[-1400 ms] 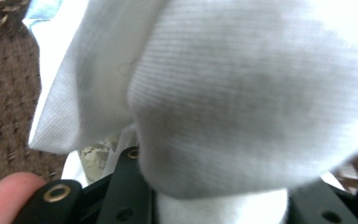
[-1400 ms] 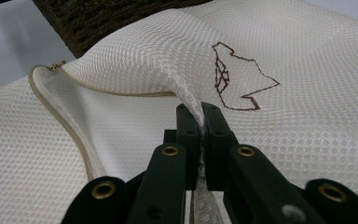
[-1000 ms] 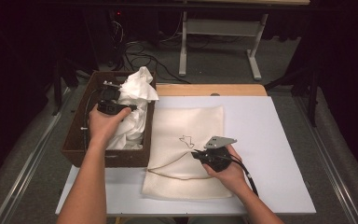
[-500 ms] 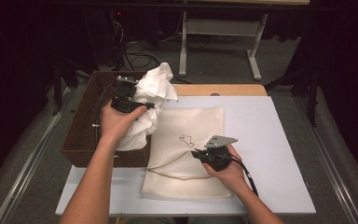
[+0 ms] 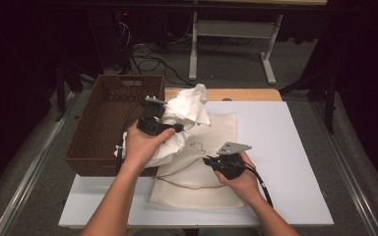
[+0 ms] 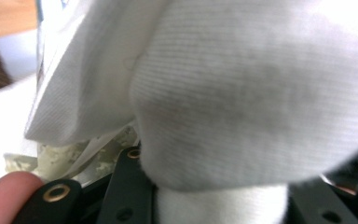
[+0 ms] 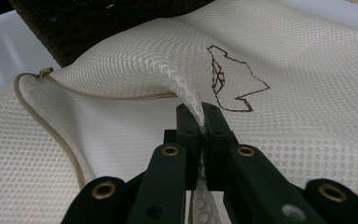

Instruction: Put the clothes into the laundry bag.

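A white table (image 5: 295, 147) carries a cream mesh laundry bag (image 5: 211, 142) lying flat, its long axis running from the person toward the far edge. A brown wicker basket (image 5: 103, 123) sits at the table's left edge, just beside the bag; nothing can be made out inside it from the high view.

The left gripper (image 5: 160, 123) holds a bunched white garment (image 5: 189, 108) above the seam where basket meets bag, the cloth hanging down toward the bag's left side. In the left gripper view the white garment (image 6: 242, 93) bulges up from between the jaws, which are closed partway on a thick wad of it.

The right gripper (image 5: 209, 161) rests low on the bag, nearer the person. Its jaws are pressed almost fully together, pinching a fold of the mesh laundry bag (image 7: 121, 60) and tenting the top layer upward. A zipper edge curves beside that fold, and a small brown stitched figure (image 7: 233, 81) lies just beyond the jaws.

The raised opening lies toward the person and to the right of the garment, so the left gripper is the one that must carry the cloth across.
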